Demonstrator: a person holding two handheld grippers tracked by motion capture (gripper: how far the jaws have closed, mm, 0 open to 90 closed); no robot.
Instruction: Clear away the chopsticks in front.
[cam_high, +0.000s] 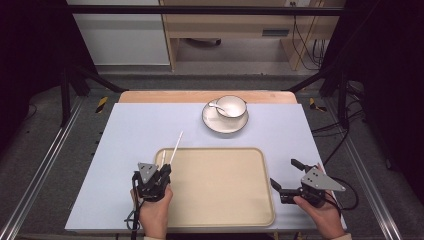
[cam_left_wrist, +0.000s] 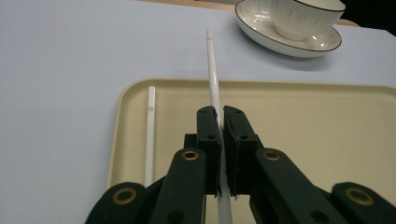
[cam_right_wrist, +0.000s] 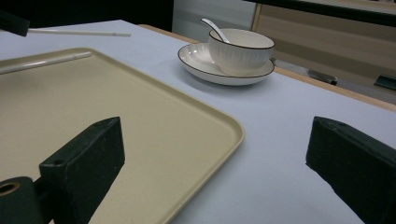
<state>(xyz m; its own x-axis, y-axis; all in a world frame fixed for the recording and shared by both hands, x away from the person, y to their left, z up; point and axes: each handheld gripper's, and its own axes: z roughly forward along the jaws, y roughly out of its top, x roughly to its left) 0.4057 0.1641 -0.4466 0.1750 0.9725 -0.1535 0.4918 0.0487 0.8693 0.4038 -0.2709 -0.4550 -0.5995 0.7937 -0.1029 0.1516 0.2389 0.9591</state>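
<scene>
My left gripper (cam_high: 166, 170) (cam_left_wrist: 223, 114) is shut on a thin white chopstick (cam_left_wrist: 212, 70) (cam_high: 176, 145). The stick points forward over the tray's far left corner, its tip above the table. A second white chopstick (cam_left_wrist: 150, 135) (cam_high: 163, 157) lies flat inside the beige tray (cam_high: 220, 200) (cam_left_wrist: 327, 140) along its left rim. My right gripper (cam_high: 283, 171) (cam_right_wrist: 215, 140) stands open just off the tray's right edge, low over the table, with nothing between its jaws. From the right gripper view, the held chopstick (cam_right_wrist: 79, 32) and the lying one (cam_right_wrist: 46, 63) appear at the far left.
A white bowl (cam_high: 231, 105) (cam_right_wrist: 240, 49) with a white spoon (cam_right_wrist: 212, 28) in it sits on a dark-rimmed saucer (cam_high: 224, 124) (cam_left_wrist: 289, 44) at the back middle of the pale blue table (cam_high: 135, 125). A wooden strip (cam_high: 165, 96) borders the far edge.
</scene>
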